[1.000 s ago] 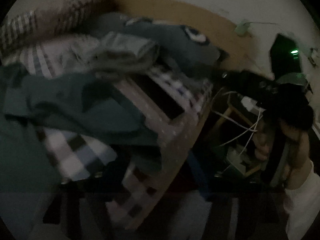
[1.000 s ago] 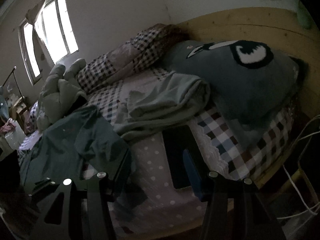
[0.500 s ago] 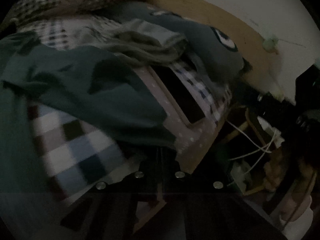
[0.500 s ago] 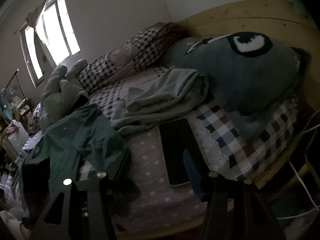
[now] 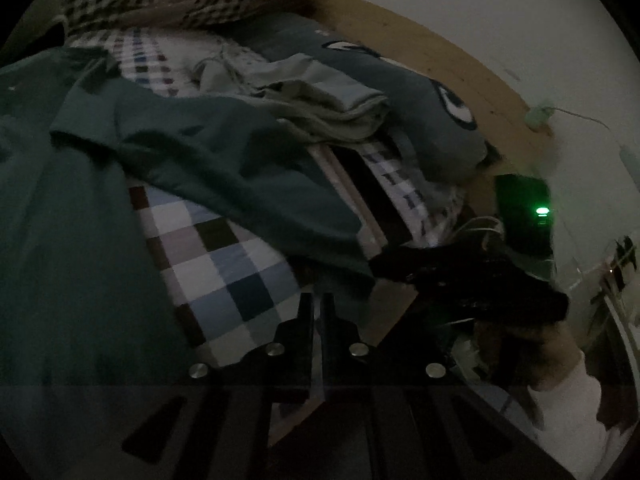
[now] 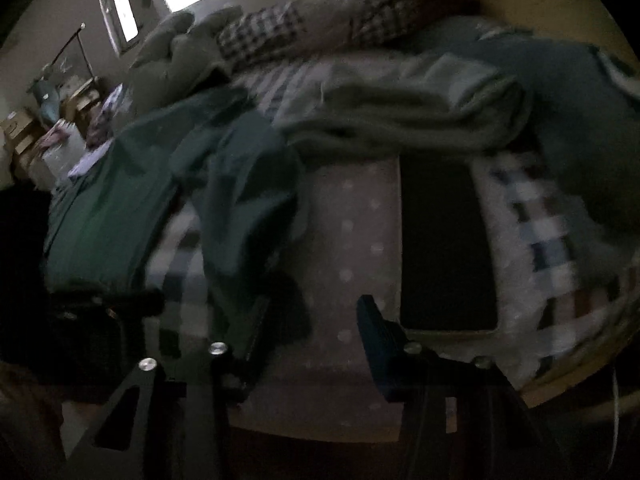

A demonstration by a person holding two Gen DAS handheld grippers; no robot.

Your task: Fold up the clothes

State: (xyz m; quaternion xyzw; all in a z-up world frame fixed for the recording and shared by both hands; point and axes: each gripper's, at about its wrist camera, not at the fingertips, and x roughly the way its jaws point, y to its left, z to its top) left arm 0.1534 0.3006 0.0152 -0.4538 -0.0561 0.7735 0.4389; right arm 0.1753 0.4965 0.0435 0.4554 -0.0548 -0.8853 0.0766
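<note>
A dark green garment (image 5: 208,160) lies crumpled across the checked bedsheet (image 5: 224,264). My left gripper (image 5: 318,300) is shut, its tips at the garment's near hem; the dim light hides whether cloth is pinched. In the right wrist view the same green garment (image 6: 240,208) trails down to the left finger (image 6: 256,320). My right gripper (image 6: 314,320) is low over the dotted sheet and its jaws are closing, with only shadowed cloth edge between them. The left wrist view also shows the right gripper (image 5: 460,280), gripped by a hand with a white sleeve (image 5: 568,412).
A folded grey garment (image 6: 400,112) and a teal plush cushion (image 5: 432,120) lie near the wooden headboard (image 5: 440,60). A dark flat tablet (image 6: 444,240) rests on the bed by the right finger. Cables and a device with a green light (image 5: 542,211) stand beside the bed.
The left gripper's jaws came together and it moved closer to the green garment's hem. The right gripper dropped toward the bed, rolled, and its jaws narrowed.
</note>
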